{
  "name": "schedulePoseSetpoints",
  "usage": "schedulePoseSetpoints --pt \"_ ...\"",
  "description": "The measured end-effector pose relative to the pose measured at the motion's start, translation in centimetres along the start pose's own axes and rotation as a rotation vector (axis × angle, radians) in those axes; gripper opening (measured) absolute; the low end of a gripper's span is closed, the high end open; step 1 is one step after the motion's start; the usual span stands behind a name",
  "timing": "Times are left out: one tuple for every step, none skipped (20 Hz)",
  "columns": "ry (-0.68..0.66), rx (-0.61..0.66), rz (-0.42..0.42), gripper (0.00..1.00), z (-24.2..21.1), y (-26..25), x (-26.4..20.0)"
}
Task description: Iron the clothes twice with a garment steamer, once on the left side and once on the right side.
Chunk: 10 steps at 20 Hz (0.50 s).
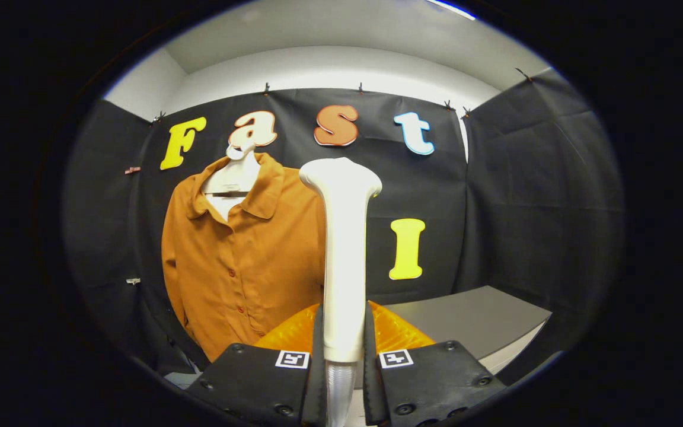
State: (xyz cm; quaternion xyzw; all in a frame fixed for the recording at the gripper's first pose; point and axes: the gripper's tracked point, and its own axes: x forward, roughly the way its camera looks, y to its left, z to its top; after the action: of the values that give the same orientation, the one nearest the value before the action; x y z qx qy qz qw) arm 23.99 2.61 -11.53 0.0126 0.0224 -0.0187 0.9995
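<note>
**Steamer upright, shirt lying ahead-left**

Hand-held gripper (344,356): fingers clamping the white garment steamer (343,249), standing upright between them. Orange shirt (241,255): hanging beyond, left of the steamer head. Grey worktop (472,317): lying right.

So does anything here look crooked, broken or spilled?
Nothing stands out. The orange shirt hangs buttoned on its hanger, and the gripper is shut on the white steamer, held upright just right of it.

steamer (344,249) upright between fingers (258,379) | shirt (241,255) on hanger (232,178) beyond, left of steamer | table (472,317) right
</note>
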Motion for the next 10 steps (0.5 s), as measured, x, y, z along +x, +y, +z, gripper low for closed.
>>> schedulePoseSetpoints --pt "-0.005 -0.012 0.003 0.28 0.0 1.3 0.6" --pt "-0.005 -0.022 0.006 0.28 -0.2 2.7 1.1" --pt "-0.004 -0.029 0.012 0.28 -0.5 3.9 1.7" --pt "-0.003 -0.038 0.014 0.28 -0.9 5.1 2.3" --pt "-0.002 -0.045 0.016 0.28 -1.3 6.1 2.9" --pt "0.001 -0.056 0.012 0.28 -1.8 6.9 3.5" --pt "0.009 -0.061 0.005 0.28 -2.4 7.4 4.0" --pt "0.011 -0.057 -0.005 0.28 -2.9 7.8 4.5" --pt "0.012 -0.057 -0.023 0.28 -3.4 7.9 5.0" --pt "0.015 -0.060 -0.040 0.28 -4.1 7.8 5.3"
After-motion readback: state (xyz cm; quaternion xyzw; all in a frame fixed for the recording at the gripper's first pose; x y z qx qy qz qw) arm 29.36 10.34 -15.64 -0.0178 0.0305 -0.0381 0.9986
